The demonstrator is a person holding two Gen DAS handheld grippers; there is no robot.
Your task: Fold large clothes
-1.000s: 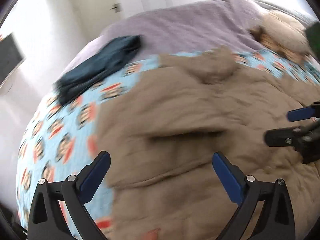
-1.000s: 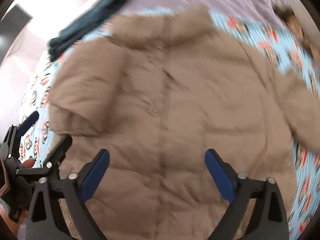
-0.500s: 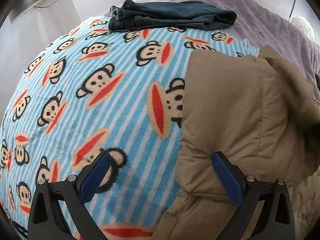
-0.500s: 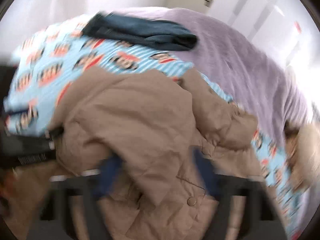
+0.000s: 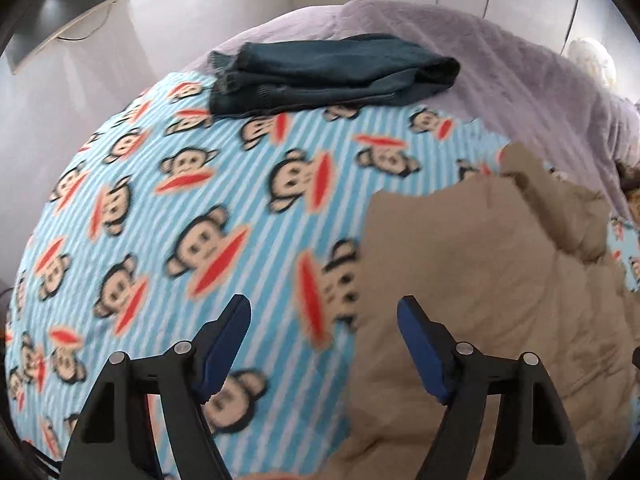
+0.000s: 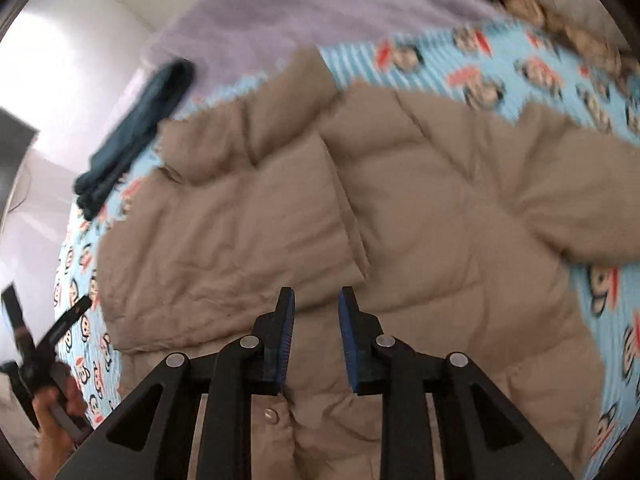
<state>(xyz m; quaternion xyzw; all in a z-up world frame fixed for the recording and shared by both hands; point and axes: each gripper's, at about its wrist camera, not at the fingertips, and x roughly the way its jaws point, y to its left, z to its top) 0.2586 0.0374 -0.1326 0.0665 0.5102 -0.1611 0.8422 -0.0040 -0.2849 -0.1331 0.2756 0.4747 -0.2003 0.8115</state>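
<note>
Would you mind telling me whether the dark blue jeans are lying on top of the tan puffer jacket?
No, the dark blue jeans lie apart from the tan puffer jacket, with monkey-print blanket between them.

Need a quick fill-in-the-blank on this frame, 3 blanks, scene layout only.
1. The tan puffer jacket lies on a blanket printed with cartoon ____.
2. The folded dark jeans sit at the blanket's far edge, partly on the plain ____ bedspread.
3. In the left wrist view, the left gripper hovers over the jacket's ____ edge.

Missing words: monkeys; purple; left
</note>
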